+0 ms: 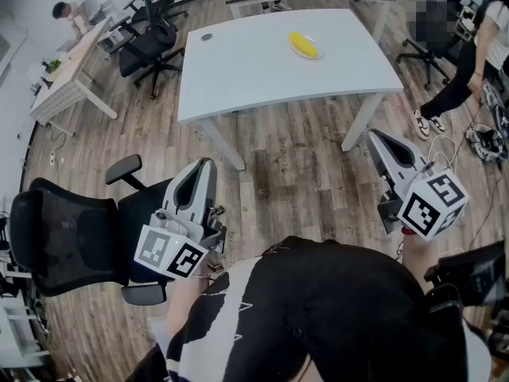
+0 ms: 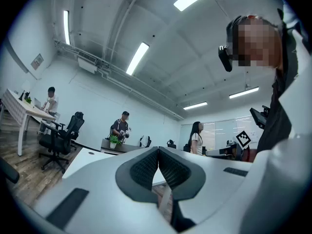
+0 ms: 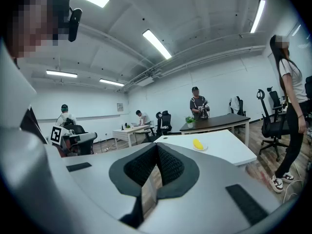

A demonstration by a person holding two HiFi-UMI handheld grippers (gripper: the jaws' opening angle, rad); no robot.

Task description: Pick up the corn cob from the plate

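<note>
Corn cob (image 1: 303, 44) lies on its plate (image 1: 317, 55), at one o'clock on the white surface (image 1: 254, 74). Left tongs (image 1: 207, 164) and right tongs (image 1: 374, 135), both pressed together and empty, hang well apart from it.

Right gripper (image 3: 157, 146) fingers together; corn cob (image 3: 197, 143) lying on plate (image 3: 203, 148) ahead

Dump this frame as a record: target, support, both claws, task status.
target: corn cob, yellow, lying on plate
support: white table, plate on its far right part
left claw: shut, empty, well short of the table
right claw: shut, empty, well short of the table
status: corn cob untouched, not yet picked up
nearby: black office chair beside the left claw
</note>
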